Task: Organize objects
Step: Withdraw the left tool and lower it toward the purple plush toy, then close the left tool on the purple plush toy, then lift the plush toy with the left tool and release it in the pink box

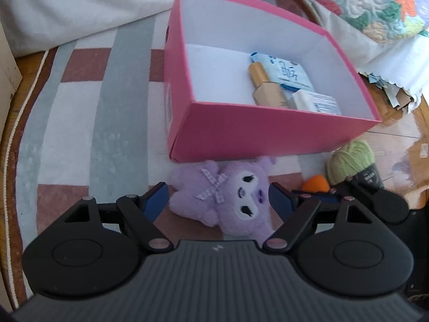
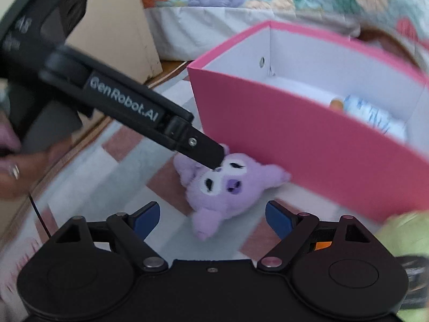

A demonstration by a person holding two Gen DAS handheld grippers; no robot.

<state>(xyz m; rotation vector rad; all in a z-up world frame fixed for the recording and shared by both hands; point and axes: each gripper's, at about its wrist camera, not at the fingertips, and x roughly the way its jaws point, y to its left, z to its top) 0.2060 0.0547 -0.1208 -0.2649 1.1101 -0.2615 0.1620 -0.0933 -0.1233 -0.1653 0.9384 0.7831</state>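
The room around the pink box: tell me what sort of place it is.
Probably a bedroom floor: a floral quilted bedspread hangs beside the open pink cardboard box, which sits on a striped woven rug over wooden flooring.

Fuzzy purple plush toy (image 1: 230, 201), matt pink cardboard box (image 1: 268, 131), woven striped rug (image 1: 107, 107)

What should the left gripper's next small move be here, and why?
Probably ease down a little further and close on the purple plush toy. The left gripper is open with its blue pads on either side of the toy, not yet pressing it. The toy lies on the striped rug just outside the pink box, which already holds a few items.
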